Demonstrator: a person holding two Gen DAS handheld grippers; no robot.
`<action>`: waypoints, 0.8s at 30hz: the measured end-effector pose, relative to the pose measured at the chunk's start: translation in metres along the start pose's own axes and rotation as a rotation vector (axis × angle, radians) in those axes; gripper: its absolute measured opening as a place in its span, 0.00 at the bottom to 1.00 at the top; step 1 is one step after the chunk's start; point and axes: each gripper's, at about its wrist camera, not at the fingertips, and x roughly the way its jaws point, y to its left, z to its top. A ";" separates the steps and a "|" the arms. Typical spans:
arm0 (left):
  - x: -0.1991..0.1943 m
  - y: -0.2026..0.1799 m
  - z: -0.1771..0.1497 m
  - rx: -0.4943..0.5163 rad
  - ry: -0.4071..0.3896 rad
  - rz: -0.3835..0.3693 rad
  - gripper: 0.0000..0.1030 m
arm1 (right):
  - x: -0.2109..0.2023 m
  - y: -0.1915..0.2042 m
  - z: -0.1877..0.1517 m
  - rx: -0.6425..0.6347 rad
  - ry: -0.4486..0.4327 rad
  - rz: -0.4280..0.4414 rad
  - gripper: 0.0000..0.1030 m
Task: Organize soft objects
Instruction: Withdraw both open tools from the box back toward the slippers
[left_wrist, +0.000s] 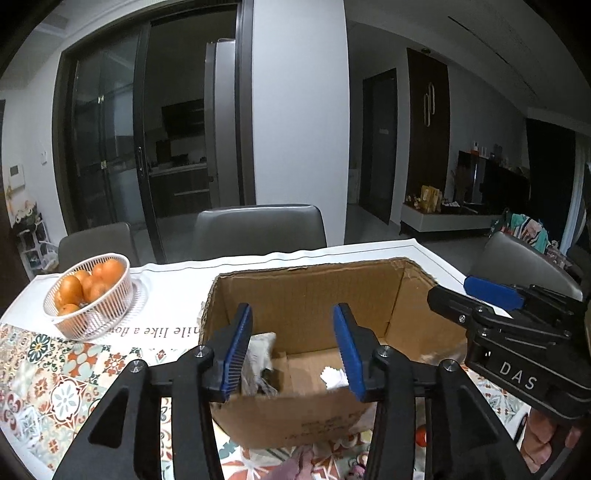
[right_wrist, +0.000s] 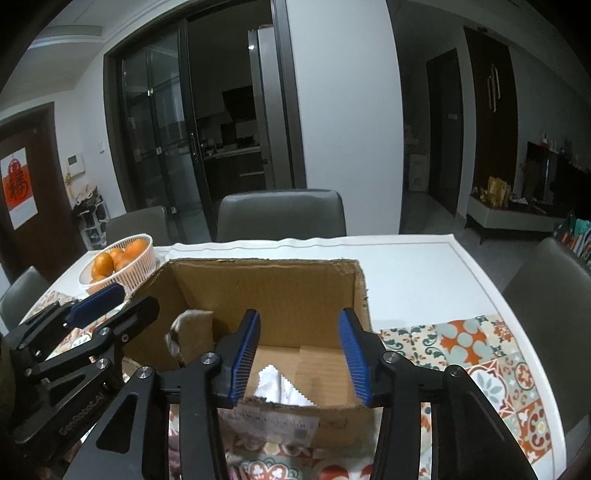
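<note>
An open cardboard box stands on the table in front of both grippers. Inside lie a white cloth and a grey-brown soft item at the box's left side. My left gripper is open and empty, held over the box's near edge. My right gripper is open and empty, also over the near edge. The right gripper also shows at the right of the left wrist view, and the left gripper shows at the left of the right wrist view. A pinkish soft piece lies in front of the box.
A white basket of oranges stands at the table's far left. Grey chairs line the far edge, and another chair stands at the right. A patterned tablecloth covers the near part of the table.
</note>
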 end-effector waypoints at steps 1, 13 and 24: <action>-0.005 0.000 0.000 -0.001 -0.004 0.002 0.45 | -0.007 0.000 -0.001 0.000 -0.011 -0.005 0.47; -0.068 -0.018 -0.008 0.026 -0.053 0.014 0.53 | -0.073 -0.002 -0.012 0.022 -0.088 -0.021 0.53; -0.106 -0.033 -0.031 0.014 -0.064 0.009 0.57 | -0.122 -0.010 -0.032 0.032 -0.143 -0.047 0.58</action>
